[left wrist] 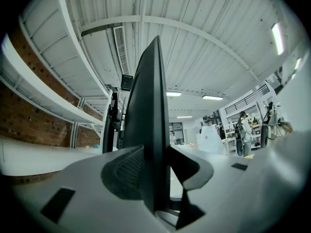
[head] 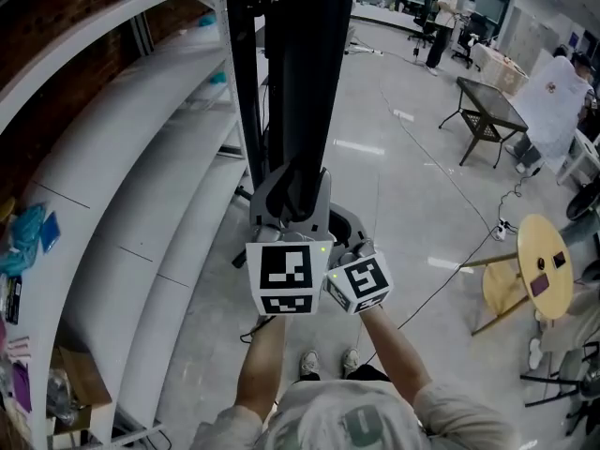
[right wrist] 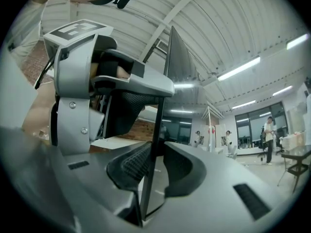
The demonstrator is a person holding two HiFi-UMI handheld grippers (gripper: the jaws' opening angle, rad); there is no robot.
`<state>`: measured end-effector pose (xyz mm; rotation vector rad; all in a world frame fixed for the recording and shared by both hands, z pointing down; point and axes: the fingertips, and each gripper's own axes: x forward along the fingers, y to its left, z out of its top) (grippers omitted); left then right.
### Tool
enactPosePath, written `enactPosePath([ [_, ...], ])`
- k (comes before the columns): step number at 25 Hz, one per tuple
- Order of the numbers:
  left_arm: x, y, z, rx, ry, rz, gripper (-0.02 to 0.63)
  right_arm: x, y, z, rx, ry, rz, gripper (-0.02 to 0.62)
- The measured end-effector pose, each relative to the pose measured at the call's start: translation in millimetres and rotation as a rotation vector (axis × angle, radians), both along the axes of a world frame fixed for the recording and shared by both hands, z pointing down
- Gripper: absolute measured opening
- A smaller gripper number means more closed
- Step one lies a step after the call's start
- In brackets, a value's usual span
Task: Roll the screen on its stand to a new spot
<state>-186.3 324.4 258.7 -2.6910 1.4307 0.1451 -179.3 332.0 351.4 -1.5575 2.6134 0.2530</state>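
Note:
A tall black screen (head: 295, 82) stands edge-on straight ahead of me, with its black stand pole (head: 246, 92) just to its left. Both grippers hold the screen's near edge, side by side. My left gripper (head: 284, 212) sits above its marker cube, the right gripper (head: 343, 240) a little lower and to the right. In the left gripper view the dark screen (left wrist: 153, 106) fills the gap of the left gripper (left wrist: 155, 164), with both pads against it. In the right gripper view the thin screen edge (right wrist: 160, 96) runs between the pads of the right gripper (right wrist: 155, 166), and the left gripper (right wrist: 82, 91) clamps just above.
Long white shelving (head: 141, 157) against a brick wall runs along the left. On the right stand a dark folding table (head: 487, 111), a round wooden table (head: 544, 265) and something under a white sheet (head: 553, 101). A cable (head: 450, 261) crosses the grey floor. People (head: 441, 26) stand far back.

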Motion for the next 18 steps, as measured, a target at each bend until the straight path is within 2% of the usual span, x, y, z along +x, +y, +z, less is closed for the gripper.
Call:
enactPosePath([
  [10, -31, 68, 1, -0.014, -0.001, -0.039, 0.15, -32, 67, -2, 0.024, -0.014, -0.046, 0.077],
  [18, -49, 139, 3, -0.019, 0.018, -0.171, 0.134, -46, 139, 3, 0.013, -0.011, -0.133, 0.06],
])
